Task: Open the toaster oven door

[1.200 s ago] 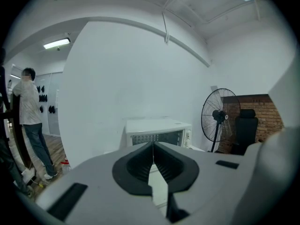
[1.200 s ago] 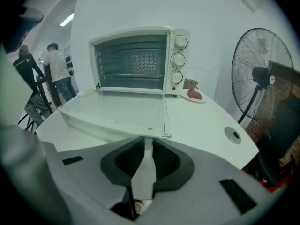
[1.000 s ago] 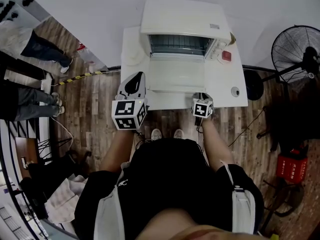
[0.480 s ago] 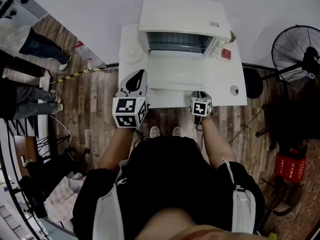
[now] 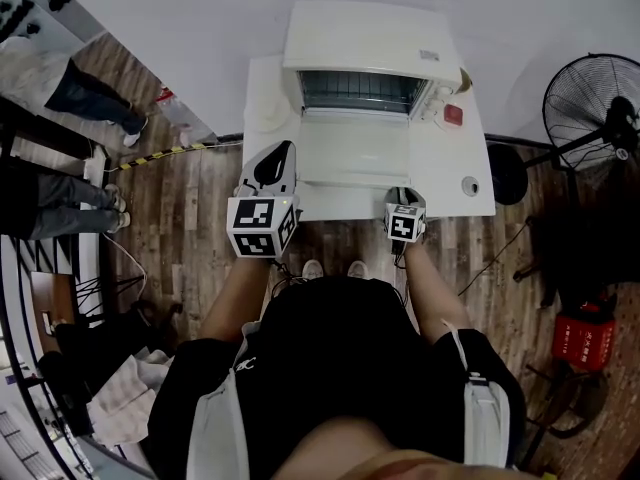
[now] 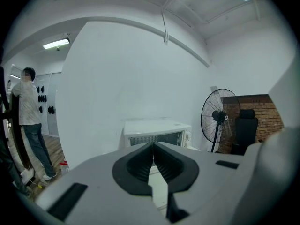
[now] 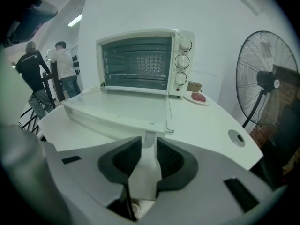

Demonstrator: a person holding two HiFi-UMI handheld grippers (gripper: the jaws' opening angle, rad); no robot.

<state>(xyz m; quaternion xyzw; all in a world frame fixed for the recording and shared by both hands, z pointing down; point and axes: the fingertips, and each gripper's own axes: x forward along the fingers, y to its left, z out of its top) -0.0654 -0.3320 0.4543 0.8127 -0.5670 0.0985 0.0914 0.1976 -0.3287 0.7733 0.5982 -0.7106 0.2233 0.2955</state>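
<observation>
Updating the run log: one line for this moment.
oven door: open, flat | right tongs: just opening, door handle between | left tongs: shut, empty

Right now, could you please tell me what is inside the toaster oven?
The toaster oven has its door lying flat open. Inside I see only horizontal rack bars and a patterned back wall; its floor cannot be made out.

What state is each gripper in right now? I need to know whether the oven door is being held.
Left gripper: shut, empty.
Right gripper: open; its jaws have just been opening, with the door handle between them, apparently unclamped.
</observation>
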